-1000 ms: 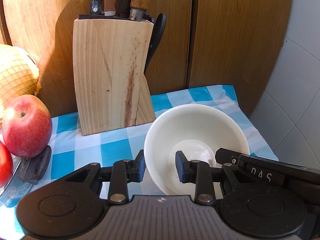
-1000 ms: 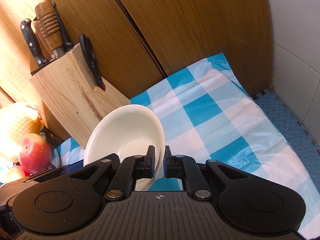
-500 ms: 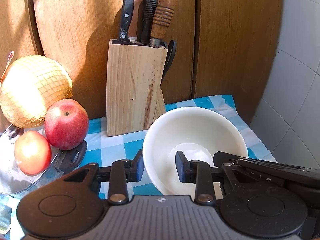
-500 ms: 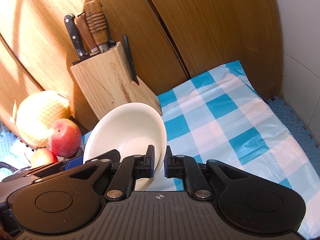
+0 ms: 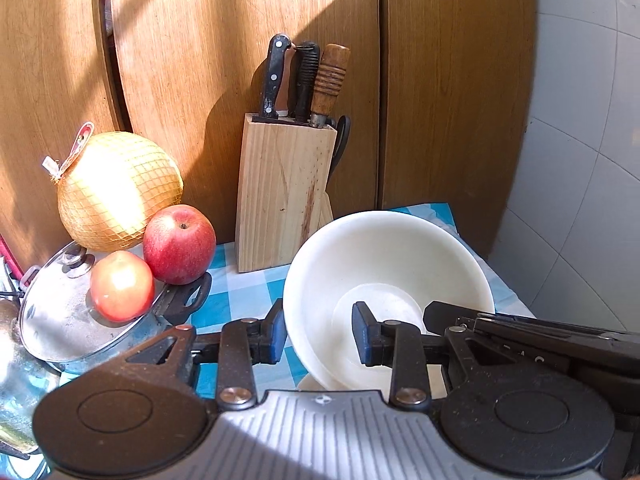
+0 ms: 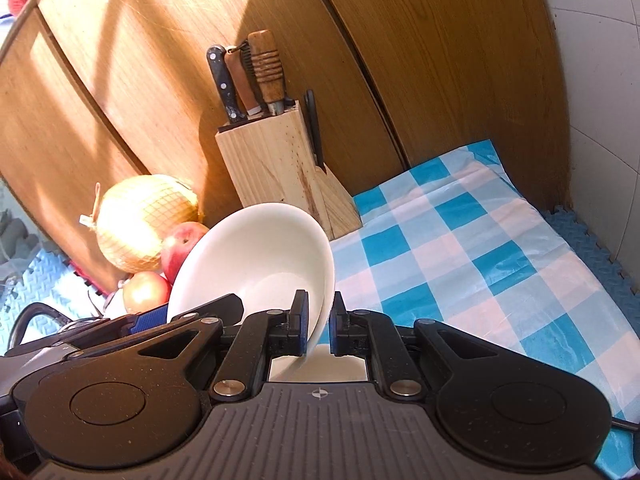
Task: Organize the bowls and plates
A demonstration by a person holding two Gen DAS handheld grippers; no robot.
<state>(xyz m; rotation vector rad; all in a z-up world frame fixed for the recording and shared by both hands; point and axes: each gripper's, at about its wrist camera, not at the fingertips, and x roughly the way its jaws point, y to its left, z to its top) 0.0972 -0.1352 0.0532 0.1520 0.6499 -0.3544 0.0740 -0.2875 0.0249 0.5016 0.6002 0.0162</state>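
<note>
- Your right tongs (image 6: 319, 326) are clamped on the rim of the white bowl (image 6: 256, 264); one pad inside, one outside, bowl tilted with its opening toward the left.
- Your left tongs (image 5: 318, 334) stand spread wide, holding nothing; one finger sits outside the bowl (image 5: 384, 276) wall, the other over the inside. Whether either pad touches it, can't tell.
- Change over the last second: the knife block (image 5: 286, 192) has dropped back and shrunk in both views, and the netted pomelo (image 5: 118, 190), red apple (image 5: 180, 244), second apple (image 5: 122, 286) and glass pot lid (image 5: 60, 320) have come into the left view. Both tongs have pulled up and away from the back wall.
- The bowl keeps its place against the tongs across all three moments, so it travels with you. Grip unchanged.
- Bowl now: held above the near part of the checked cloth (image 6: 472, 264) on the counter, well apart from the knife block. Looks lifted clear, though its underside is hidden.
- Meaning for the task: pick looks done, you're in the carry phase. No stack, rack or other dishes in view, so destination unknown.
- Risk: single rim pinch on a smooth tilted bowl; it may pivot. Left tongs are placed to steady it if needed.
</note>
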